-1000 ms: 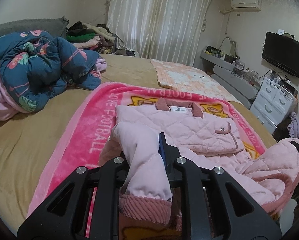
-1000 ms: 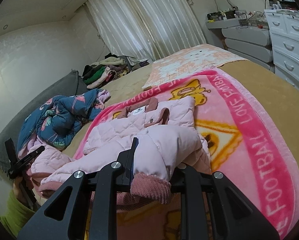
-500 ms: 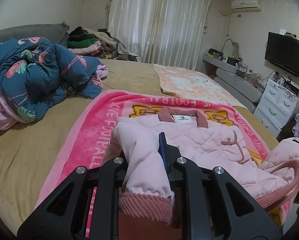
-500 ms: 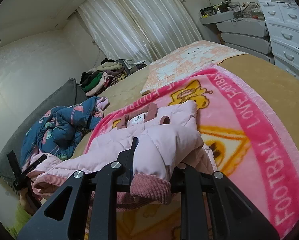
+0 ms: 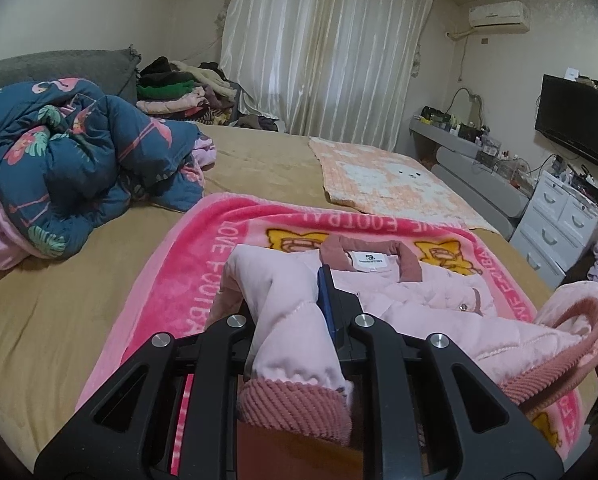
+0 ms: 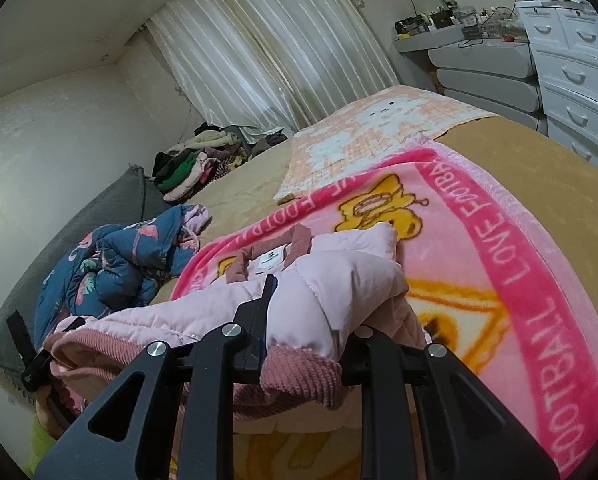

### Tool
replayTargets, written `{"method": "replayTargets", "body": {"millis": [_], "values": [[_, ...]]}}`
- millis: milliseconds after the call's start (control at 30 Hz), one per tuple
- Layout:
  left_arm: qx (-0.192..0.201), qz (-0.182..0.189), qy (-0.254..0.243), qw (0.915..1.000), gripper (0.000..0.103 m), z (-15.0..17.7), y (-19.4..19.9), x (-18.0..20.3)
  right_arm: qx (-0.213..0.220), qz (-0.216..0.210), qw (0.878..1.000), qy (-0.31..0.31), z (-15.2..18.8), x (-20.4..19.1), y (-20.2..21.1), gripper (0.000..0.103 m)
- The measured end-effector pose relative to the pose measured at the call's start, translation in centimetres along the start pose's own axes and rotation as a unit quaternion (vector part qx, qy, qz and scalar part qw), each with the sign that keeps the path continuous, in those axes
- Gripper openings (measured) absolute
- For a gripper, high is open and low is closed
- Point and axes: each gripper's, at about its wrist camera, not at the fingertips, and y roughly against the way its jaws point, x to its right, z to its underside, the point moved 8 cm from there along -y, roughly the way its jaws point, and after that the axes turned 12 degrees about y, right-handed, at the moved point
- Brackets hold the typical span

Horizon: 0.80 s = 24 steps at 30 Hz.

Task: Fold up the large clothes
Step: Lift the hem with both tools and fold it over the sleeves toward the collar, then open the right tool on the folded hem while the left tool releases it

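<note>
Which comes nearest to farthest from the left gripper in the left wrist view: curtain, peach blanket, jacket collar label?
From the left gripper, shut on the pink jacket sleeve:
1. Jacket collar label, just ahead, slightly right.
2. Peach blanket, mid-bed, ahead and right.
3. Curtain, on the far wall.

Tan-covered bed (image 5: 79, 312) lying beneath both grippers, pink football blanket (image 5: 203, 280) spreading directly ahead, peach mat (image 5: 383, 178) beyond it, flamingo quilt (image 5: 71, 160) bunching far left, clothes pile (image 5: 179, 92) sitting behind
</note>
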Motion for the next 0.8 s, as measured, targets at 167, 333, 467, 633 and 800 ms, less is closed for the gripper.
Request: {"method": "replayTargets", "body": {"millis": [167, 333, 467, 633, 800], "values": [[-0.003, -0.012, -0.001, 0.9999, 0.011, -0.2, -1.6, -0.4, -0.005, -0.001, 1.000, -0.015, -0.4, 0.6, -1.2, 0.020], [-0.013, -0.024, -0.002, 0.9996, 0.012, -0.2, -3.1, -0.8, -0.017, 0.001, 1.000, -0.019, -0.4, 1.0, -2.1, 0.022], [-0.018, -0.030, -0.005, 0.9994, 0.012, -0.2, -4.2, -0.9, -0.025, 0.001, 1.000, -0.012, -0.6, 0.6, -2.5, 0.023], [-0.023, -0.036, -0.001, 0.9991, 0.012, -0.1, -5.3, -1.1, -0.032, -0.039, 0.998, -0.040, -1.0, 0.8, -2.8, 0.037], [-0.028, -0.035, 0.006, 0.9990, 0.012, -0.2, -6.4, -1.2, -0.009, -0.090, 0.995, -0.040, -1.7, -0.5, -2.0, 0.069]]}}
